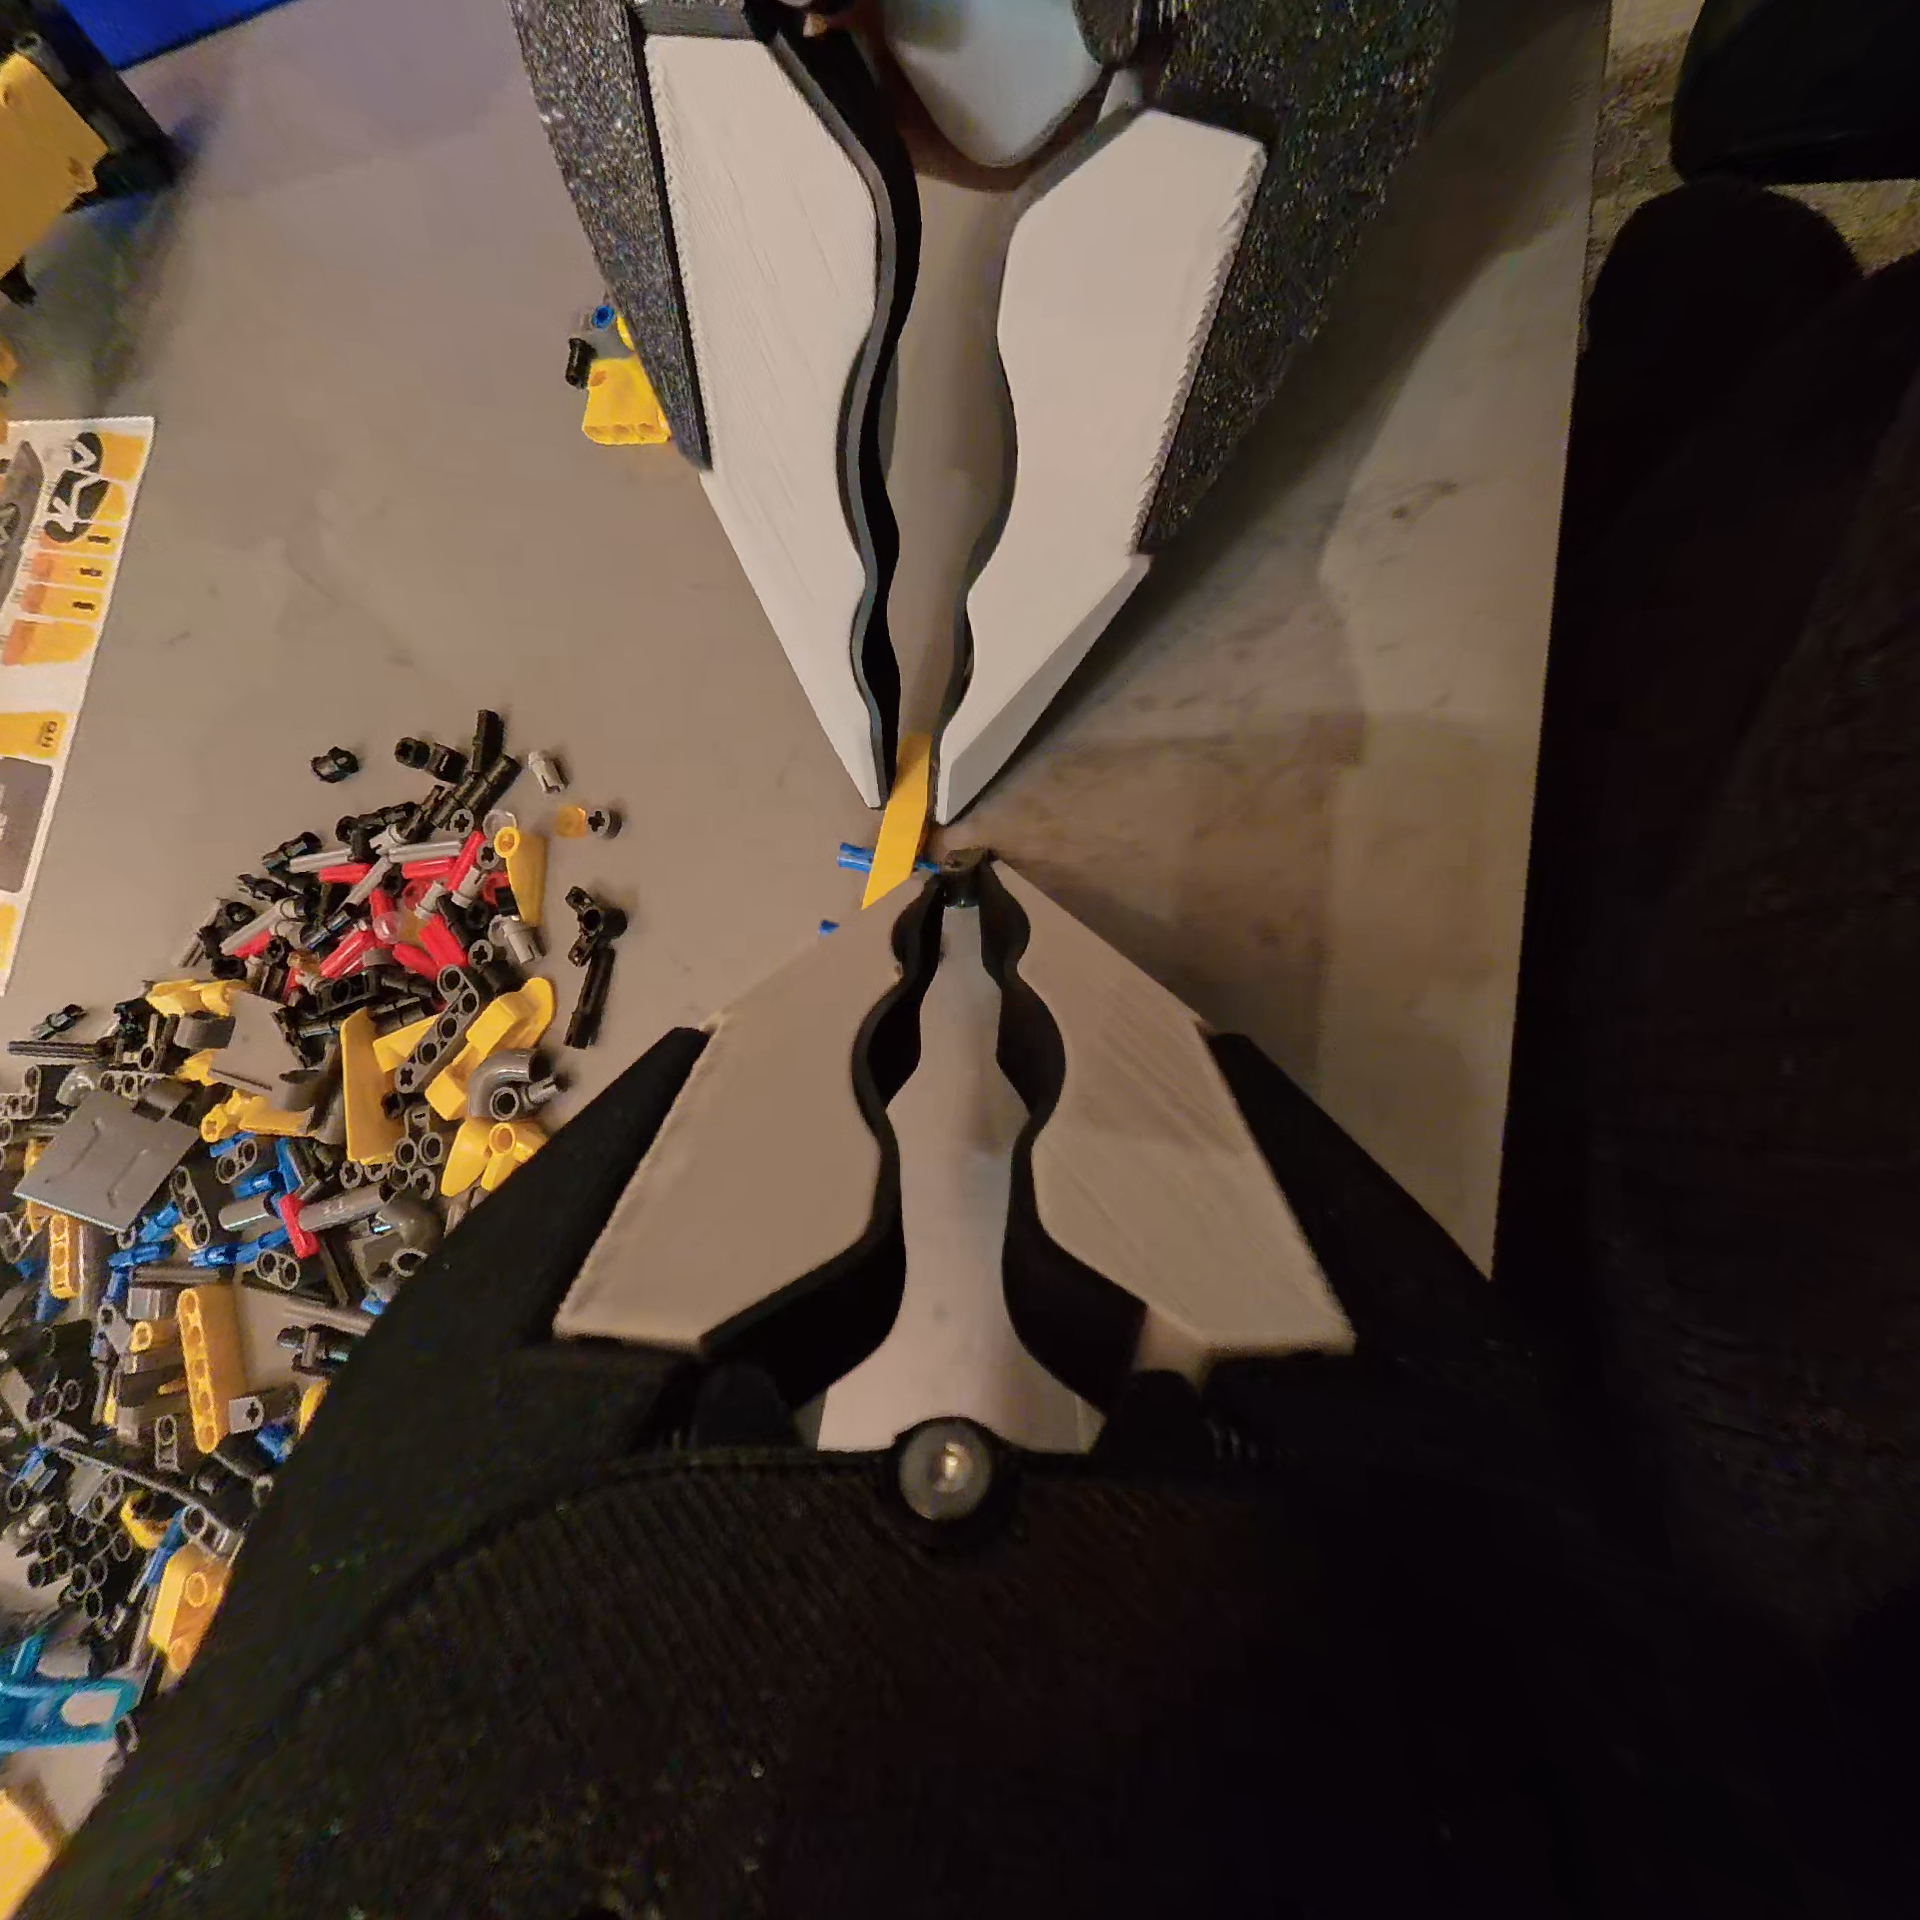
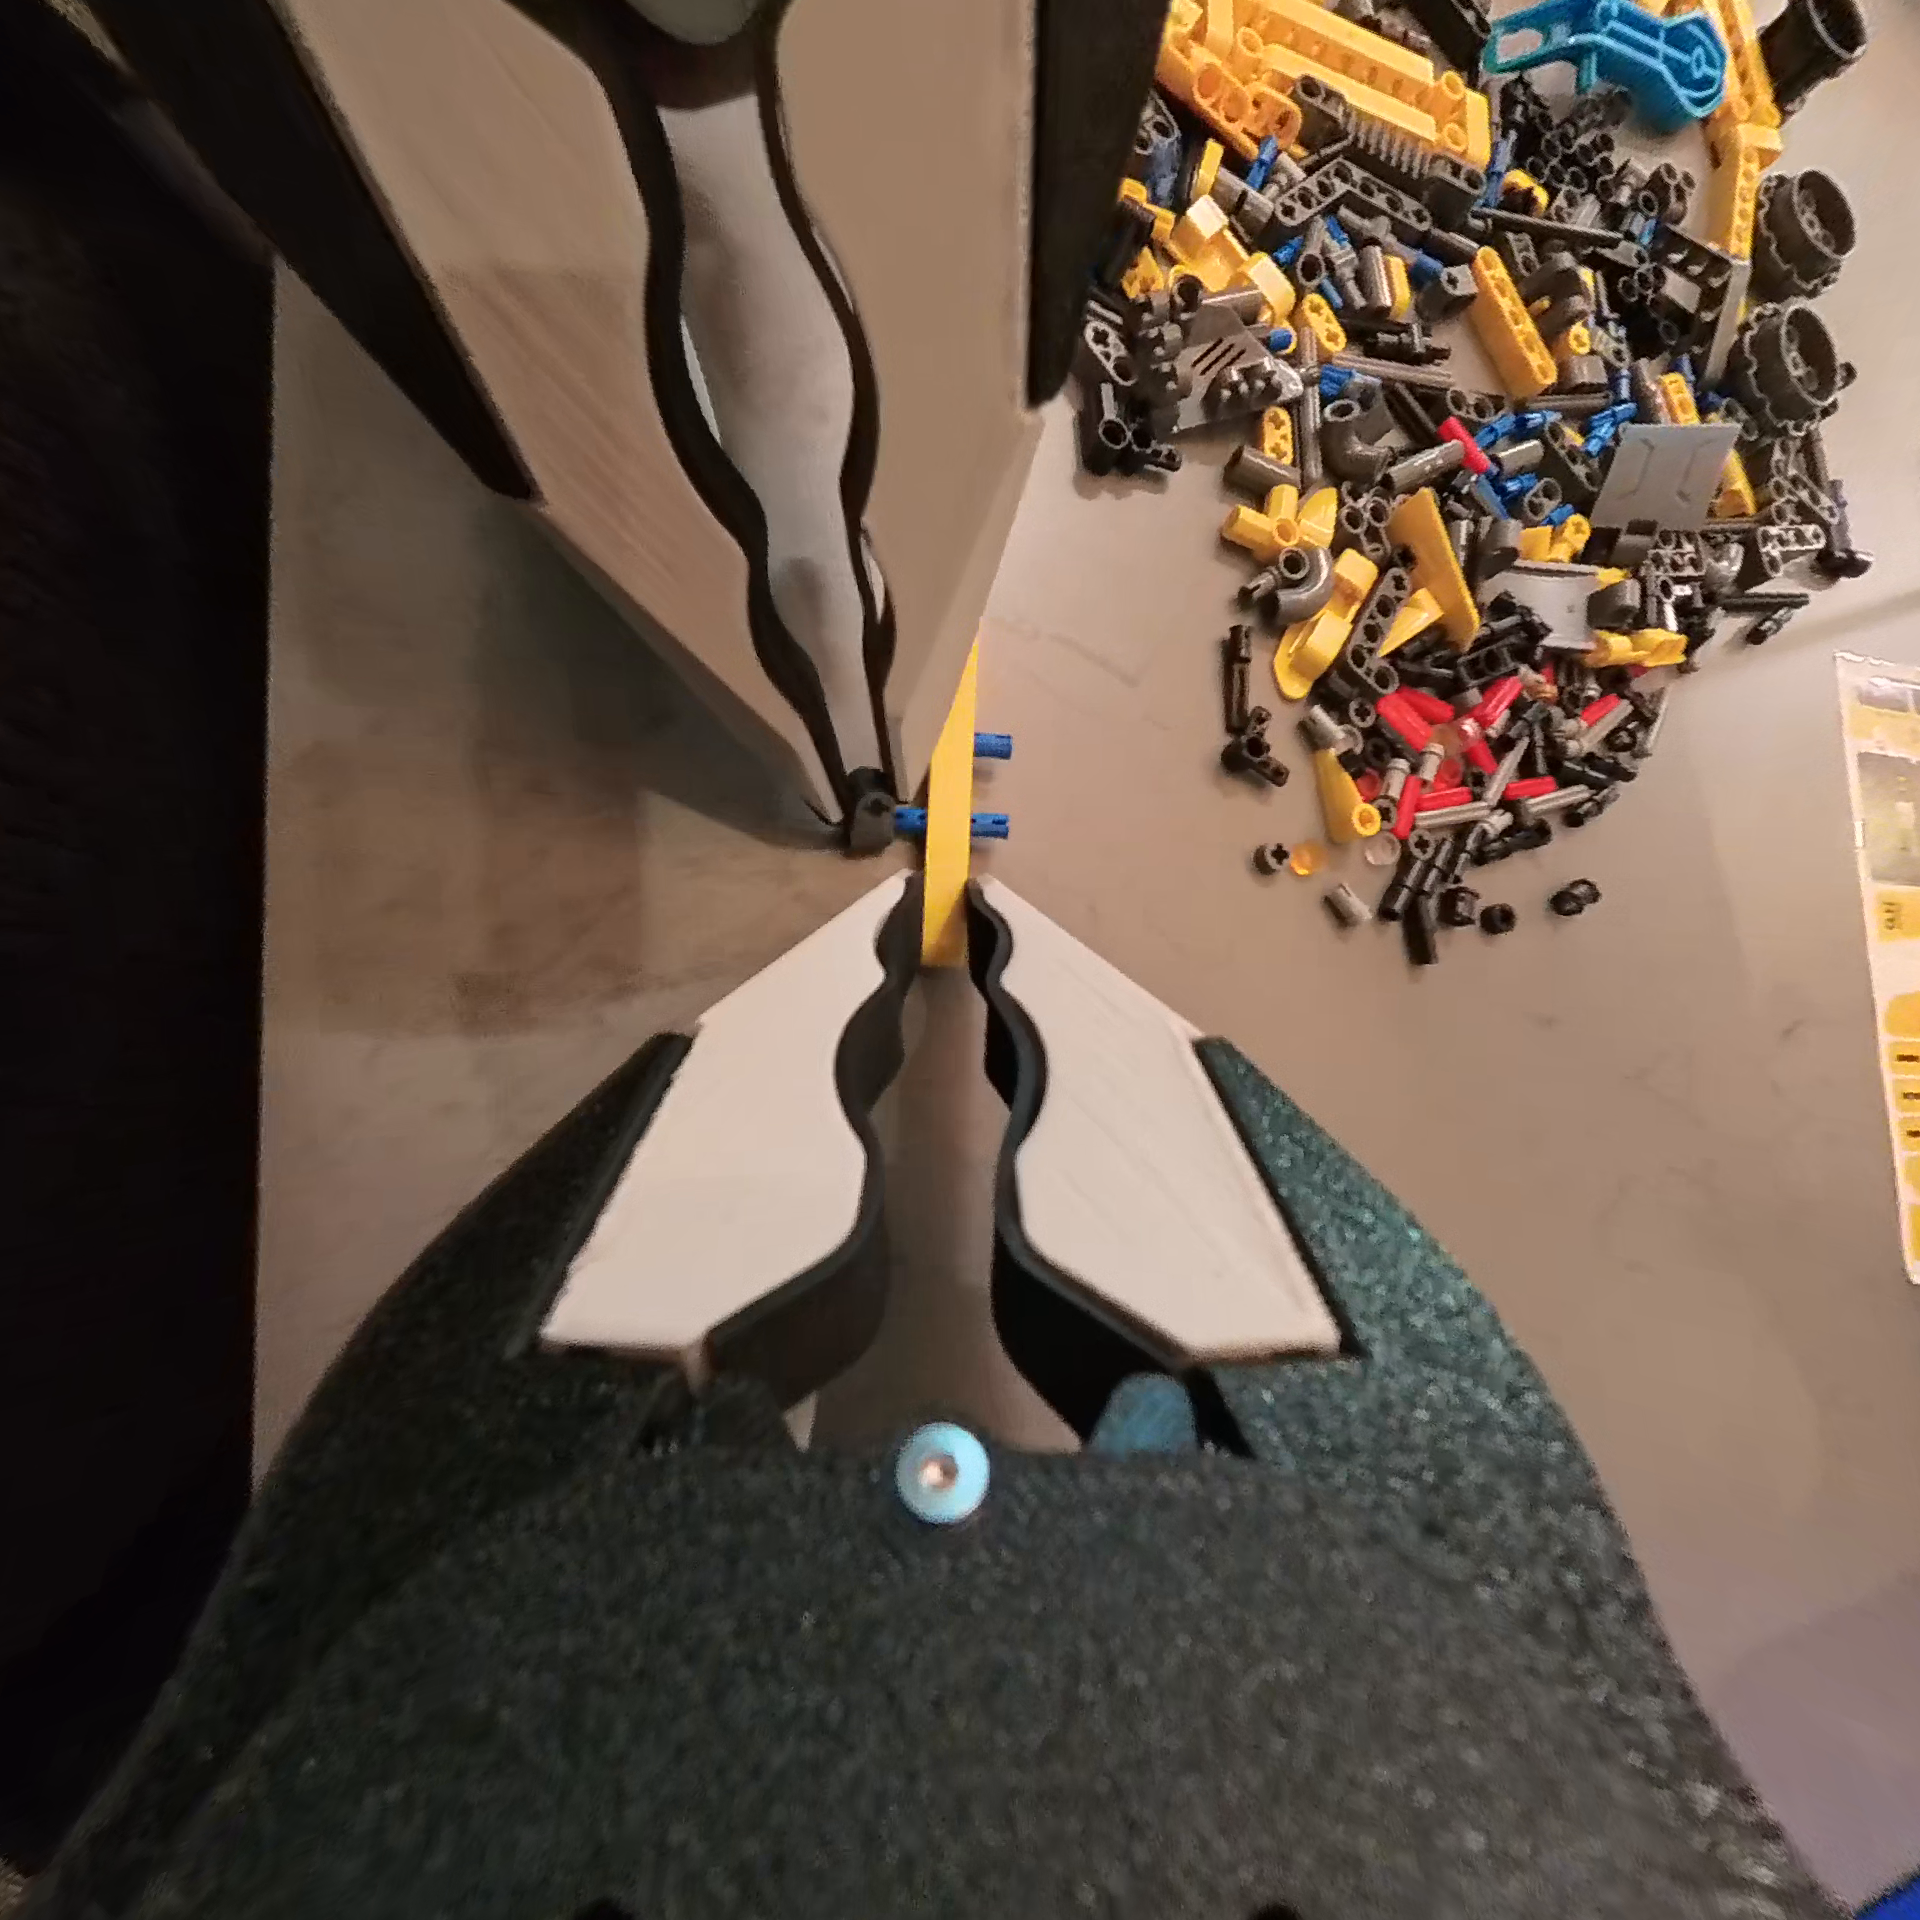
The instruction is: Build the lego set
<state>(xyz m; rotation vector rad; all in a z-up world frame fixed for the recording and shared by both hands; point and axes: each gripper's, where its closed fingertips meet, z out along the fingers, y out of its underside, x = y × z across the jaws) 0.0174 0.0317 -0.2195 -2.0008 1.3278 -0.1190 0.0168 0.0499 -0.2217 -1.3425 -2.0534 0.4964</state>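
right gripper clenched on yellow panel, edge-on above the table. left gripper pinches black connector against a blue pin. parts likely light, stiff, slippery; best held at flat faces.

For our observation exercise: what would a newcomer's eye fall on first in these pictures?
Two pairs of tongs meet tip to tip over the grey table. The right tongs pinch a flat yellow plastic panel with blue pins, and the left tongs grip a small black connector against it. Beside them sprawls a heap of yellow, black and red building pieces.
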